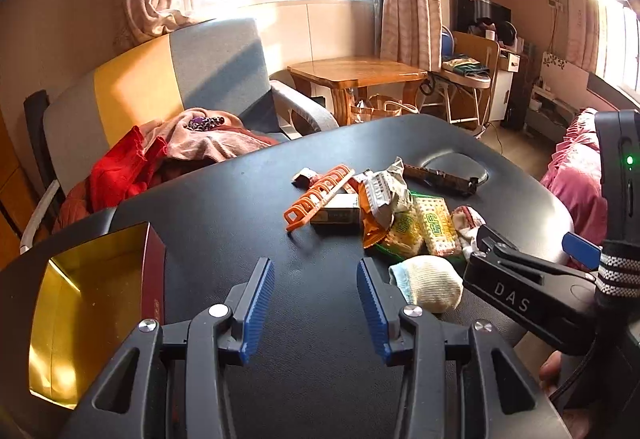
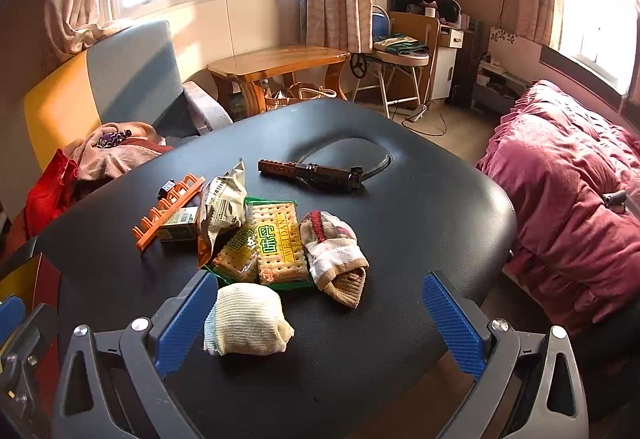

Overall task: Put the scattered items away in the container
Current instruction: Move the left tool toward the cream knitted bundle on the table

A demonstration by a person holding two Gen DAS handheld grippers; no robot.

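On a black padded tabletop (image 2: pixel 420 207) in a sunlit bedroom, a person holding tongs in each hand faces a small heap of household clutter. At far left a red box with a gold lining (image 1: pixel 92 299), the likely container, stands open at the tabletop's near-left corner, and what shows of its inside holds nothing. The left tongs (image 1: pixel 316 303) hover low over bare tabletop just right of the box, jaws apart and gripping nothing. Moving right, the pile sits mid-table: an orange plastic rack (image 2: pixel 168 213) leaning over a small carton (image 2: pixel 180 229), a crumpled snack bag (image 2: pixel 222 213), two cracker packs (image 2: pixel 276 243) on green wrapping, and a striped sock (image 2: pixel 334 257) at the right edge. Behind them, apart from the heap, lies a dark toy train (image 2: pixel 310 173). Nearest the camera, a cream rolled sock (image 2: pixel 246 321) rests alone, just inside the left finger of the right tongs (image 2: pixel 320 323), which are spread wide and hold nothing; their placement suggests that sock is the one being lined up, being closest and easiest to pinch.

Only the left wrist view shows the box's interior and the right tongs from outside, with the person's strapped hand. Only the right wrist view shows the striped sock whole, the train's full length and a pink quilted bed (image 2: pixel 568 175) at far right.
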